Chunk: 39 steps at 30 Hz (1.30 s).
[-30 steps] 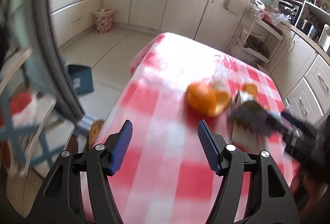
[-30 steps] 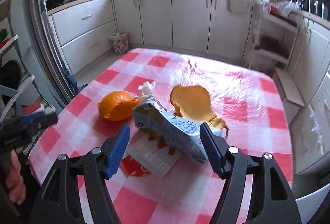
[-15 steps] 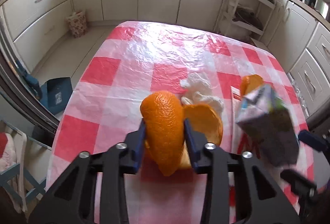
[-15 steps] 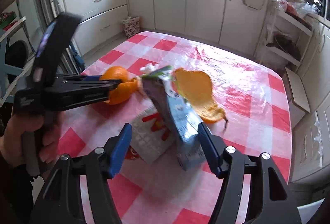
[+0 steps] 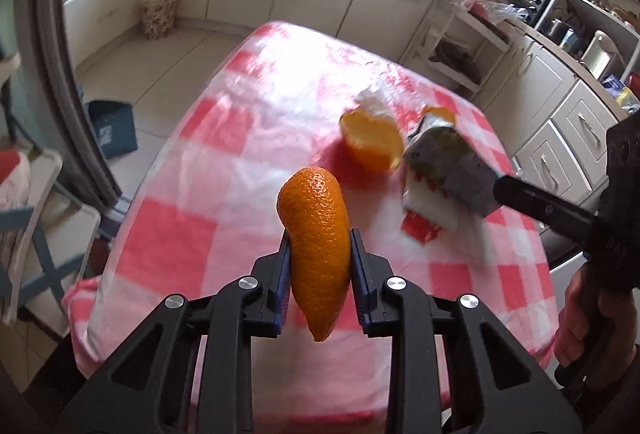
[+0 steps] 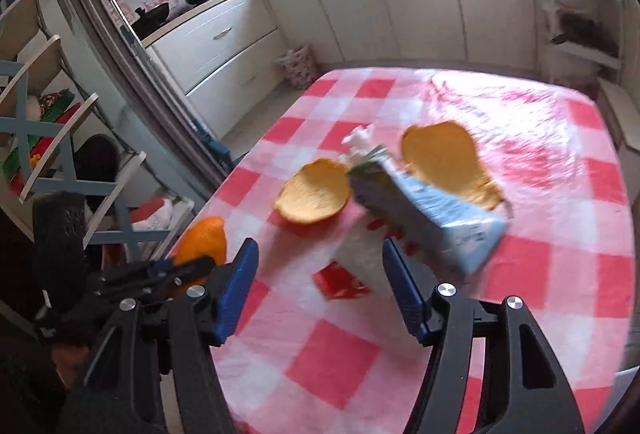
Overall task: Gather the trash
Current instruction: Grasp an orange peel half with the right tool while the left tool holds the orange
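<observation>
Left wrist view: a second ago your left hand-held gripper was spread over the bench; now its jaws are closing on the orange peel, pads pressed on both sides, and the piece is lifted clear of the checked cloth. That likely means one piece of trash is secured and ready to carry off. The peel is a curved, pebbled, bright orange strip, standing upright between the pads. Right wrist view: your right hand-held gripper stands spread, and the crumpled carton rides tilted against its right finger; I cannot tell if it is truly held. Two more peel halves lie on the bench.
</observation>
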Each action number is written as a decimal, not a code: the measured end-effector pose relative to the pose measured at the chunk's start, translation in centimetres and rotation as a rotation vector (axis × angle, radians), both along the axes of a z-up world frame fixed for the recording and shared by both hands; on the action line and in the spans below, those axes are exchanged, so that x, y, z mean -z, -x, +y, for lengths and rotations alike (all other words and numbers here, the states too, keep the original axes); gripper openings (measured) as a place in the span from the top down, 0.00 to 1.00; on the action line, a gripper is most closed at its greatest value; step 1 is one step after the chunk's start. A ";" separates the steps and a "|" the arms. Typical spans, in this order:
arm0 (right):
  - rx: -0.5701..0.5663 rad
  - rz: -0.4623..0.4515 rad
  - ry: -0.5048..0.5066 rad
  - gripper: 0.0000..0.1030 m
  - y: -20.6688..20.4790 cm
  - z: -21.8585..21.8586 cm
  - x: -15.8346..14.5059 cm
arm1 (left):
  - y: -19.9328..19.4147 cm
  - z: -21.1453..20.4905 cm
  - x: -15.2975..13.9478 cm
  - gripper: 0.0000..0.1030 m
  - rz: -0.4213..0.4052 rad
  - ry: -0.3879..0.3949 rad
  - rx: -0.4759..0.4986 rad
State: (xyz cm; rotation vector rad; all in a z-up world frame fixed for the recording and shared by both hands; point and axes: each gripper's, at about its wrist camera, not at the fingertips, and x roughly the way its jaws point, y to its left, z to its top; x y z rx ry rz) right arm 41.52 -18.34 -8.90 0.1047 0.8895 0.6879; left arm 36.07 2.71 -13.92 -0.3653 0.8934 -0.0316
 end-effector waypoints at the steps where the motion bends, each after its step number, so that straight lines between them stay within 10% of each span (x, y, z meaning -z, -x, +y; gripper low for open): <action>1: -0.004 0.008 0.000 0.39 -0.1 0.8 0.3 | 0.3 0.4 0.5 0.76 0.010 0.005 -0.007; 31: 0.166 0.070 0.008 0.39 -6.0 6.8 4.8 | 1.0 0.9 1.7 0.67 -0.016 -0.005 0.069; 39: 0.106 0.084 0.020 0.78 -5.8 7.5 4.9 | 1.0 0.7 1.7 0.66 -0.021 -0.007 0.065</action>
